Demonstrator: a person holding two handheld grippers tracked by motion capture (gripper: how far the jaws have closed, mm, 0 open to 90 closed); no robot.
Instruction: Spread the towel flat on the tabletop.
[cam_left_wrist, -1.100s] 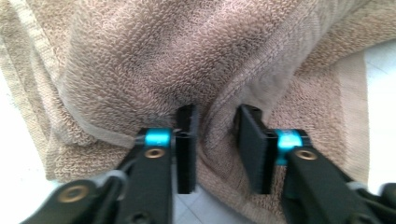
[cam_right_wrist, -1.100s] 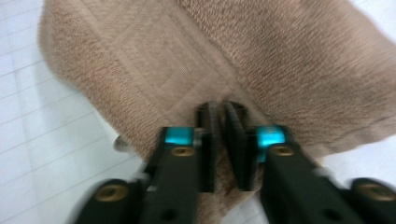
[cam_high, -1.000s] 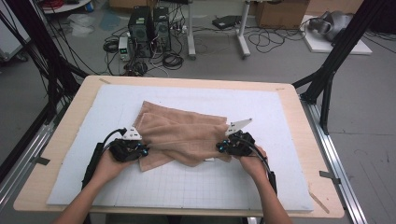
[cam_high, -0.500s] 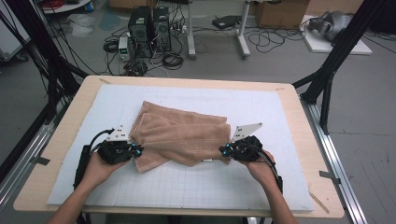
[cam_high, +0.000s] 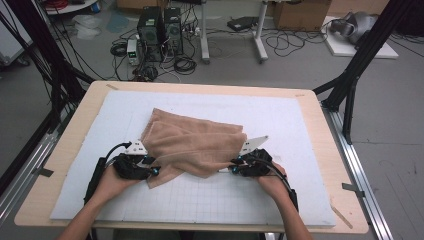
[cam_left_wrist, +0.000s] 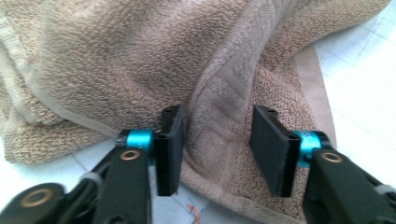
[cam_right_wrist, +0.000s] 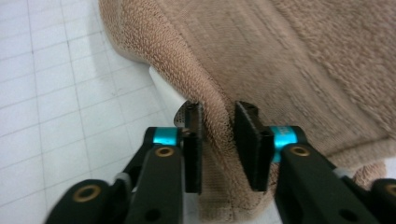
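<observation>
The towel hides both claw tips: left claw spread, right claw pinching a fold, on the gridded counter.

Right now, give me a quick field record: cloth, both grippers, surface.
cloth: tan towel, folded and rumpled, lying on the mat
left gripper: jaws open, astride a raised fold at the towel's near left edge
right gripper: jaws partly apart with a towel fold between them, grip not certain
surface: white gridded mat on a wooden table
hands: one behind each gripper, at the near edge
</observation>
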